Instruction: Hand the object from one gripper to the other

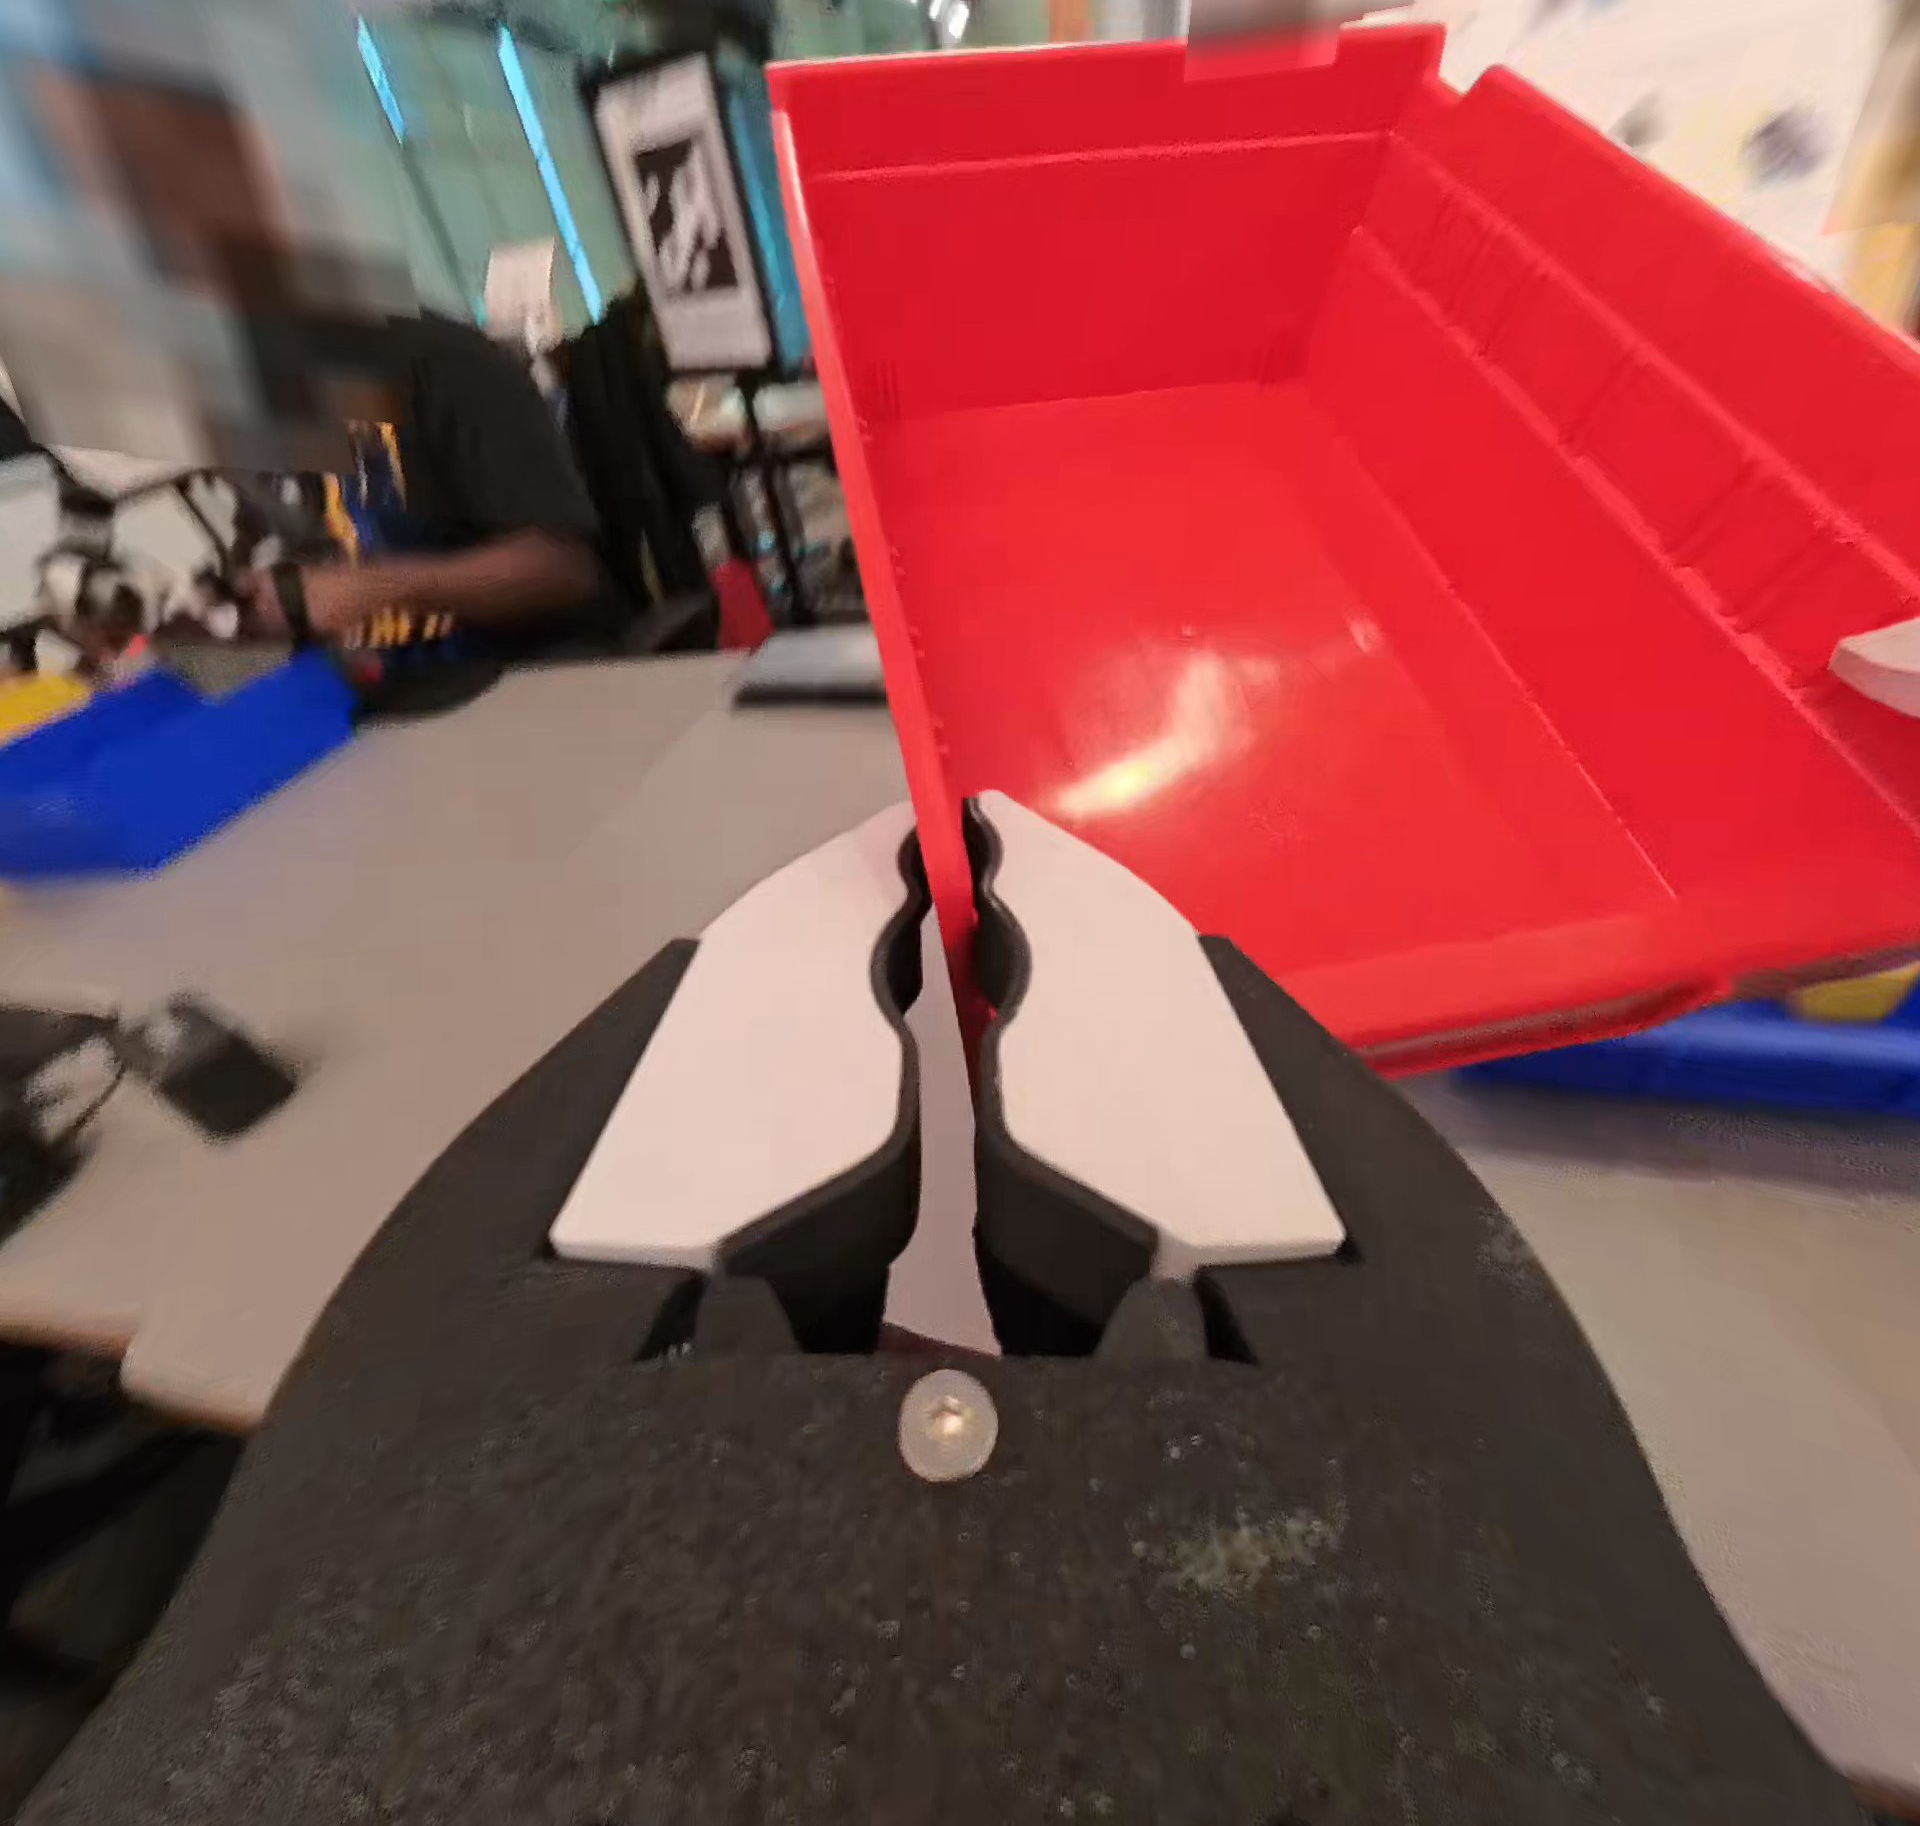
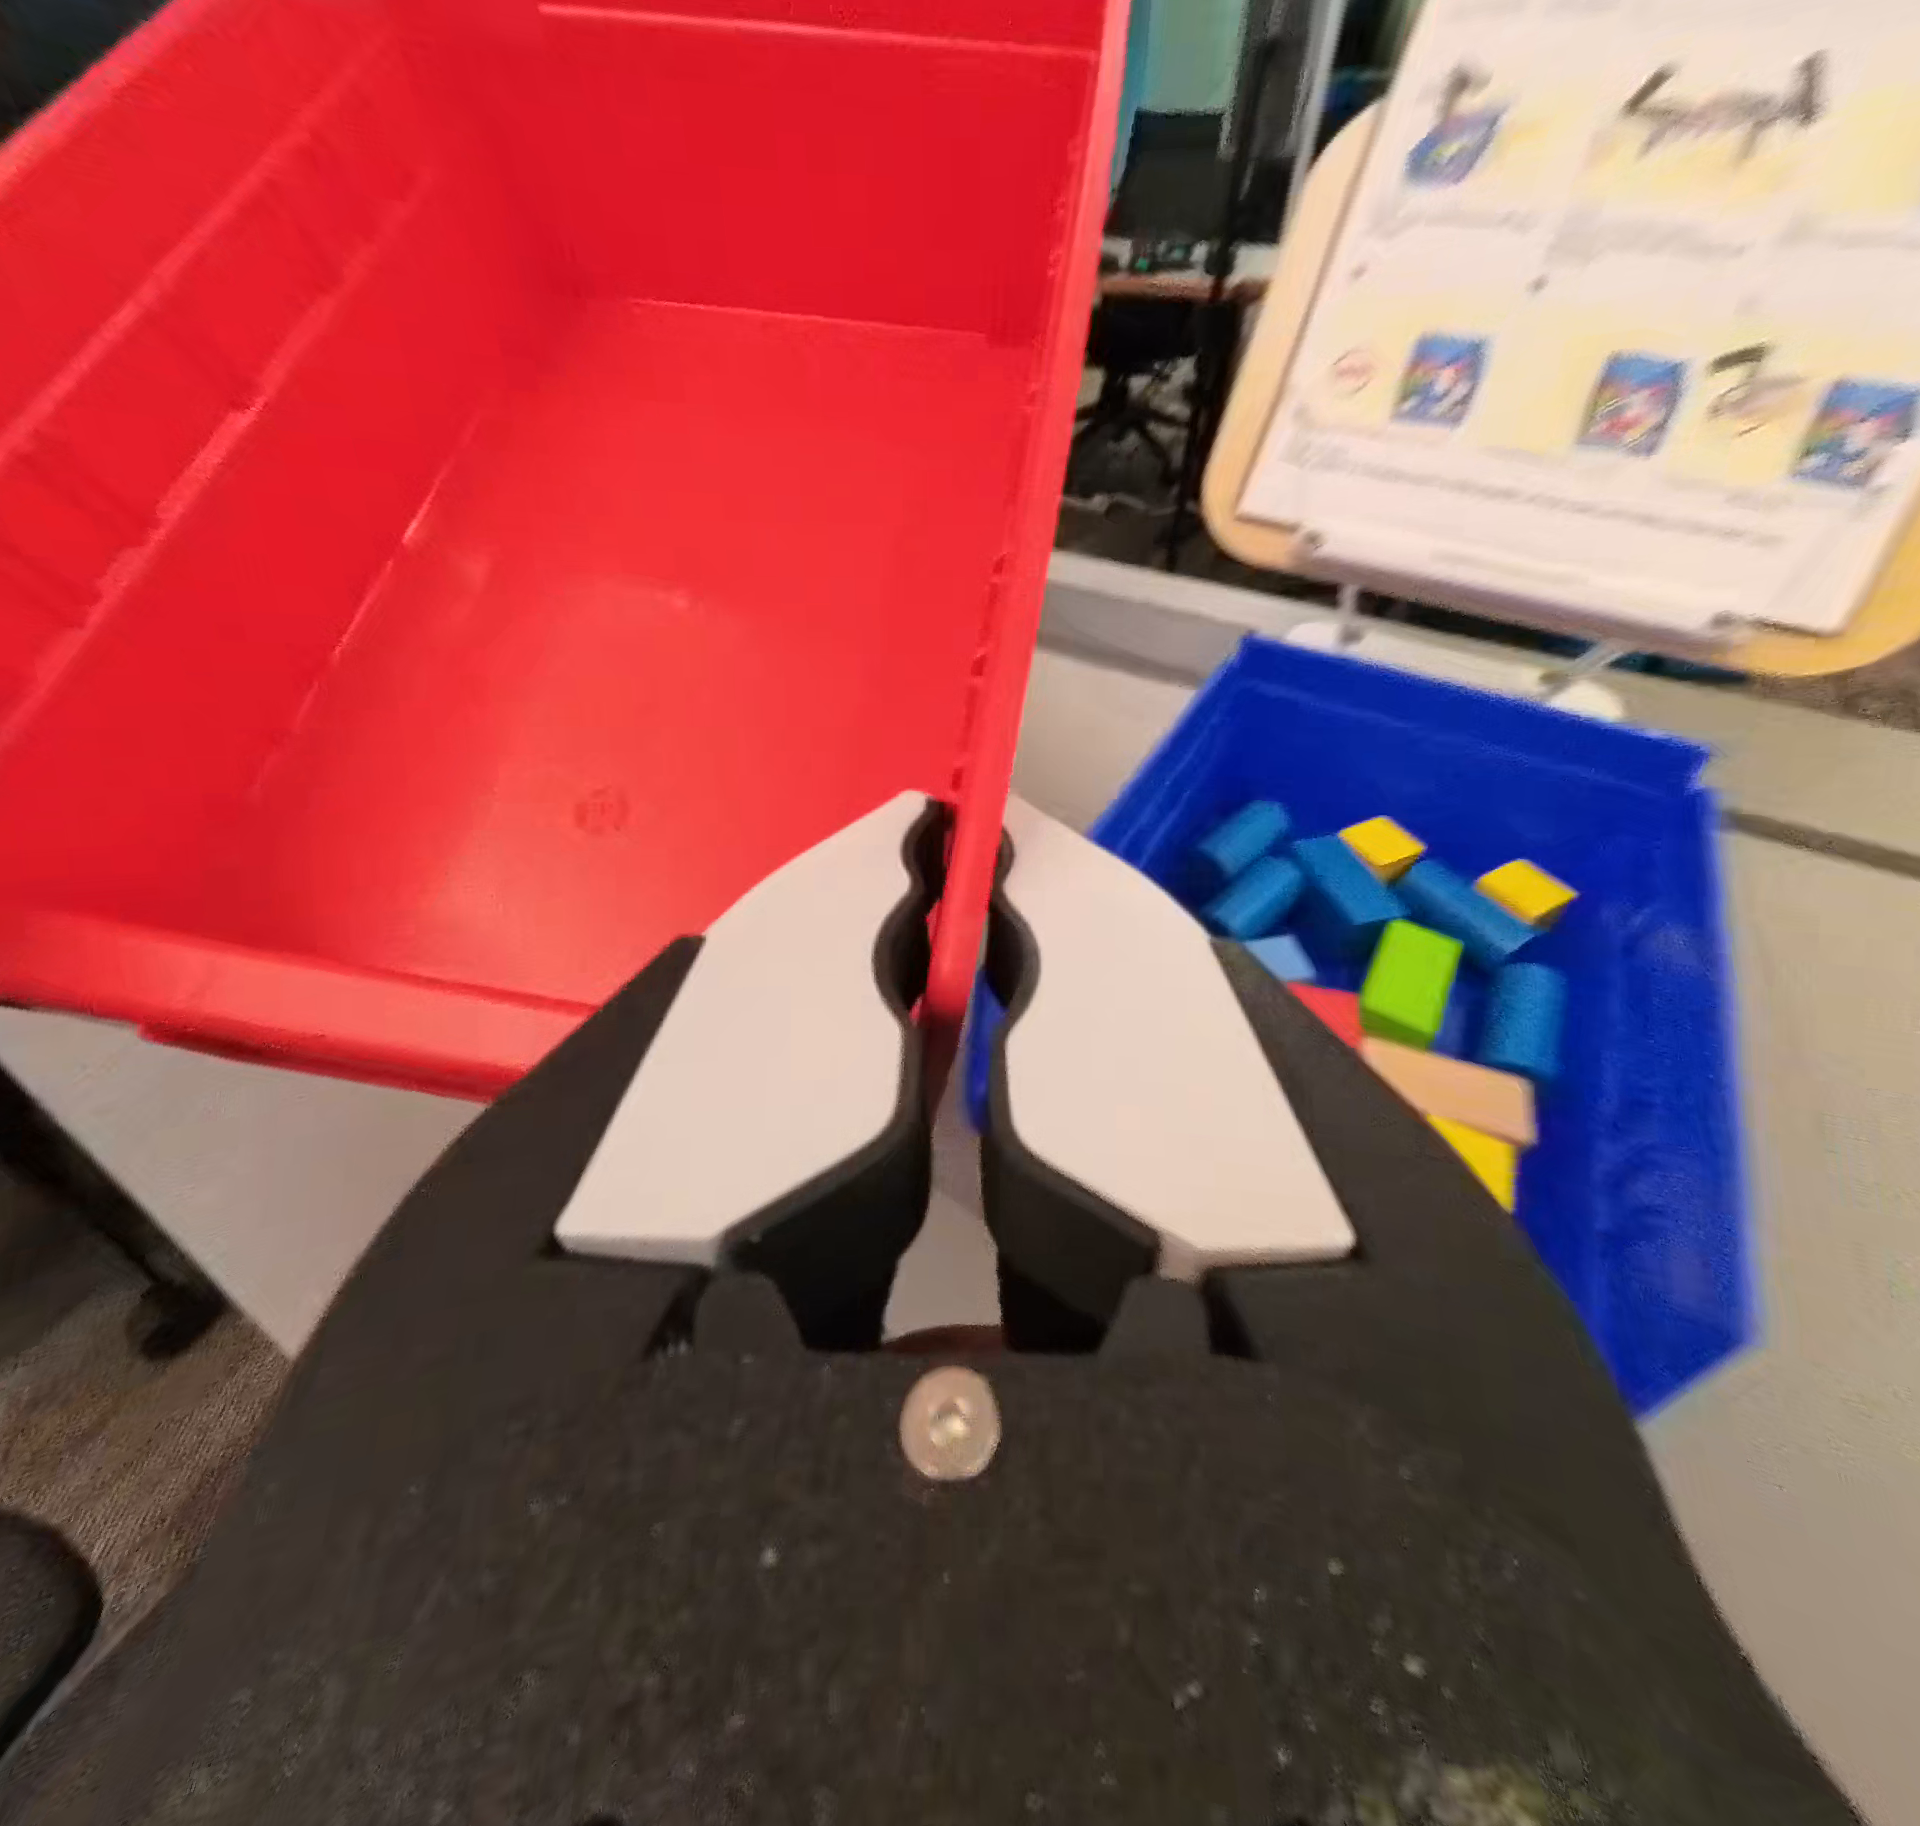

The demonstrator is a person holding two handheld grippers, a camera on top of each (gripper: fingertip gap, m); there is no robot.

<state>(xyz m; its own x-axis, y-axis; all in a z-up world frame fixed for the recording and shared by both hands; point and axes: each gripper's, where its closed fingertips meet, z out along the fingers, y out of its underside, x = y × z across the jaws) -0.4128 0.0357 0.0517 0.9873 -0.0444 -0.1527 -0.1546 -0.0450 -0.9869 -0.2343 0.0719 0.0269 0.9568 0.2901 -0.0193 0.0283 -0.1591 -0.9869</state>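
Note:
A red plastic bin (image 1: 1247, 581) hangs in the air, empty and tilted, between my two grippers. My left gripper (image 1: 951, 872) is shut on the bin's left side wall, with both pads pressed on the thin red edge. My right gripper (image 2: 966, 883) is shut on the opposite side wall of the same red bin (image 2: 571, 529). A white fingertip of the right gripper (image 1: 1881, 664) shows at the bin's far wall in the left wrist view.
A blue bin (image 2: 1621, 945) with several coloured wooden blocks sits on the grey table (image 2: 1818, 1464) below right. Another blue bin (image 1: 156, 768) lies at far left, near a seated person (image 1: 447, 529). An illustrated board (image 2: 1610, 270) stands behind.

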